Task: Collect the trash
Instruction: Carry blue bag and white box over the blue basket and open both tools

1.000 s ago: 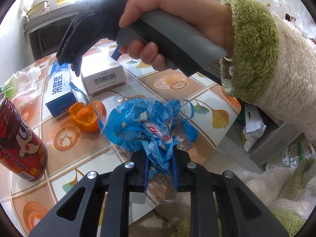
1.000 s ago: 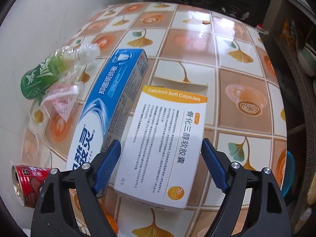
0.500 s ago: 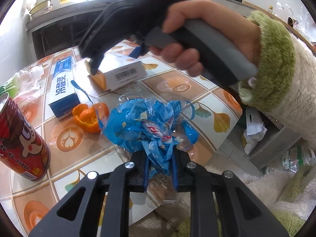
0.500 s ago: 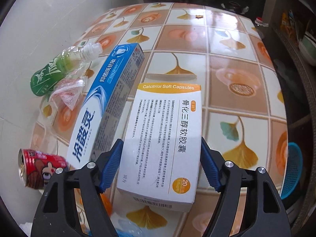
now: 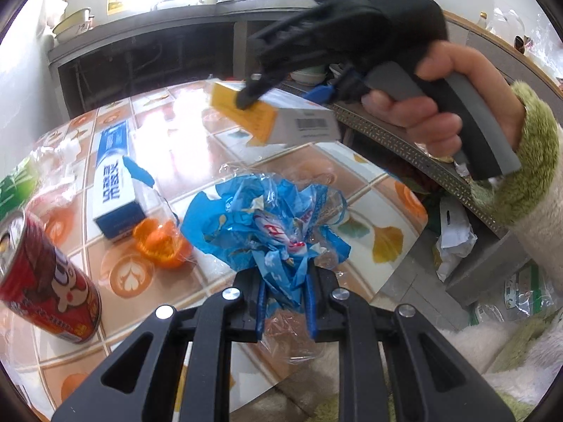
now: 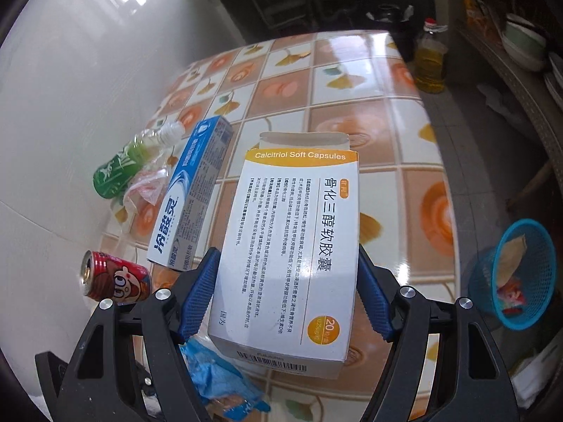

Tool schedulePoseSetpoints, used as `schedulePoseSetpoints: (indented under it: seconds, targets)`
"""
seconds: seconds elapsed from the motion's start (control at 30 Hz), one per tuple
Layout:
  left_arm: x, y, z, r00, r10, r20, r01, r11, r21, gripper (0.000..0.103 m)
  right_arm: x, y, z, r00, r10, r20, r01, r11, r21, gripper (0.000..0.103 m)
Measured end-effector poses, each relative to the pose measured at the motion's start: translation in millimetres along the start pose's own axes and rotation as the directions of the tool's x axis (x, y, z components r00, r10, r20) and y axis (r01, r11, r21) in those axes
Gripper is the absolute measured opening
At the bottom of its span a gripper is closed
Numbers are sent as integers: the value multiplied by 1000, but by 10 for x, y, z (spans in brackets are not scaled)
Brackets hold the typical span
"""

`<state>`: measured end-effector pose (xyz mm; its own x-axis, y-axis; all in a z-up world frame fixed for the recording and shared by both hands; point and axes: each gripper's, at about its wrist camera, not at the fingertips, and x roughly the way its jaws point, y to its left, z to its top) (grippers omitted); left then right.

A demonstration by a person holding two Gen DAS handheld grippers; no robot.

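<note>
Holding white capsule box up off table in right gripper, jaws just closed on it. Pinching blue bag in left gripper, jaws narrow.

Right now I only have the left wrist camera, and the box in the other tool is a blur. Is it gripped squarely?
Observer: Yes. The right wrist view shows the right tool with its jaws just closed in, a blue pad on each long side of the white box.
Operator: I see no bin. Where does the trash go?
Observer: A blue basket stands on the floor beyond the table edge, on the right of that view, with some wrappers already in it.
Operator: Is the box shut?
Observer: No, the flap at its far end stands open.
</note>
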<state>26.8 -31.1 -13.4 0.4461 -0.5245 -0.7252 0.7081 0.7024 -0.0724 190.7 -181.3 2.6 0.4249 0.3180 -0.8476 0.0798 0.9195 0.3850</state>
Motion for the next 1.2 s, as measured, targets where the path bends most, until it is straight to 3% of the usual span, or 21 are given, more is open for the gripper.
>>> schedulePoseSetpoints:
  seconds: [0.13,0.3,0.47,0.57,0.7,0.8,0.93,0.97,1.0,1.2]
  targets:
    - [3,-105,155,1000,-5,4,4,1000,27,16,-287,-346,-80,998,25,61,-29,997,77,70]
    - [26,-298,485,999,-25,27,22,996,89,16,-739,-954,-244,987,-8,160,-26,978,205,70]
    - [194,-562,948,997,-73,26,68,983,169,16,-1142,-1638,-586,969,-81,235,-8,935,354,70]
    - [420,-759,1279,991,-130,-12,130,971,201,16,-1307,-2082,-882,960,-122,254,-7,891,454,70]
    - [877,-1132,1694,969,-218,-115,240,939,244,16,-1305,-2516,-1212,955,-164,246,-3,828,561,70]
    - [1343,-1481,1940,943,-255,-215,308,911,273,16,-1209,-2820,-1444,955,-183,233,-9,770,638,70]
    - [2141,-1906,2135,877,-292,-382,396,889,230,17,-977,-3218,-1667,960,-184,210,-28,684,729,70]
    - [2417,-2020,2155,853,-296,-431,414,885,211,17,-914,-3320,-1700,962,-184,204,-32,664,747,70]
    - [2587,-2090,2168,842,-288,-456,417,884,212,17,-873,-3400,-1719,963,-185,197,-32,647,762,70]
    - [3607,-2604,2004,840,-145,-523,369,859,355,18,-538,-3853,-1724,968,-200,151,-12,565,825,70]
